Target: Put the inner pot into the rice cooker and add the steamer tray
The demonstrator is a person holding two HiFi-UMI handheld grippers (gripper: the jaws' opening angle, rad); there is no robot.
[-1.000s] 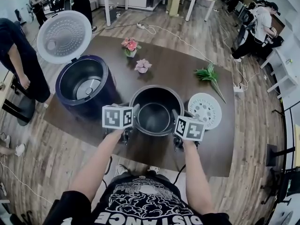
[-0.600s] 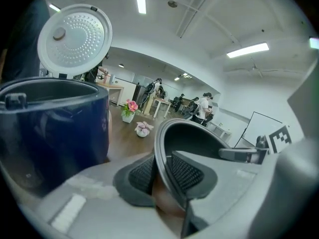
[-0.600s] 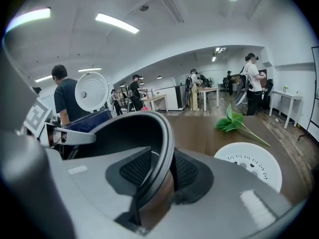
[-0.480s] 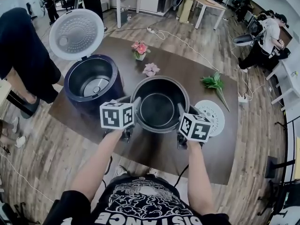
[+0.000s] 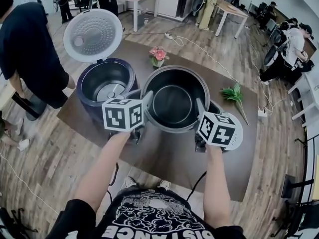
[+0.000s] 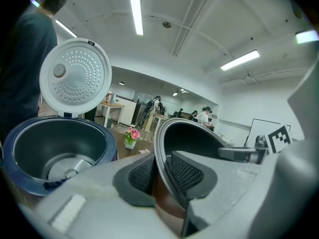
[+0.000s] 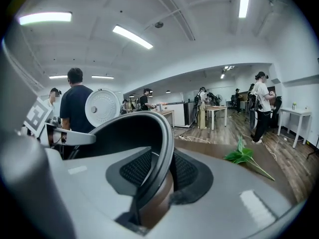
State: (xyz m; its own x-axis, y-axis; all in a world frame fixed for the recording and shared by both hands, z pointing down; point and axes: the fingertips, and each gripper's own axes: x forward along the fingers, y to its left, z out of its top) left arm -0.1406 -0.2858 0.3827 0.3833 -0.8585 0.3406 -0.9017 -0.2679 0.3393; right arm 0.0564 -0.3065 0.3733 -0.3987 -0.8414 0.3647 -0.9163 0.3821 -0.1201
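Two-handed, holding the inner pot [image 5: 174,99] by its rim, clear of the desk [image 5: 169,161] near its middle and just beside the rice cooker [image 5: 92,108]. Pinching the rim's left side in the left claw [image 6: 160,172], with one pad inside the wall and one outside. Having just been closing the right claw [image 7: 158,169] on the opposite side, with the rim between its jaws; now clamping it there in the same manner. Noting the cooker standing toward the desk's far left corner, empty, with its lid [image 5: 93,35] upright behind it. Noting the steamer tray [image 5: 239,132] lying toward the right edge, largely hidden behind the right claw's marker cube [image 5: 219,129].

Judging the step in hand to be the carry across to the cooker. Recommending as follows. Keeping both pinches equally firm, given so thin a hold. Moving both claws together and at one height, keeping the rim level and avoiding any twist between them. Centring the pot over the cooker's well before lowering, not while lowering. Lowering straight down, watching for the claw tips fouling the cooker's rim. Staying forward of the upright lid. Releasing only after feeling the pot seated. Leaving the tray until then.
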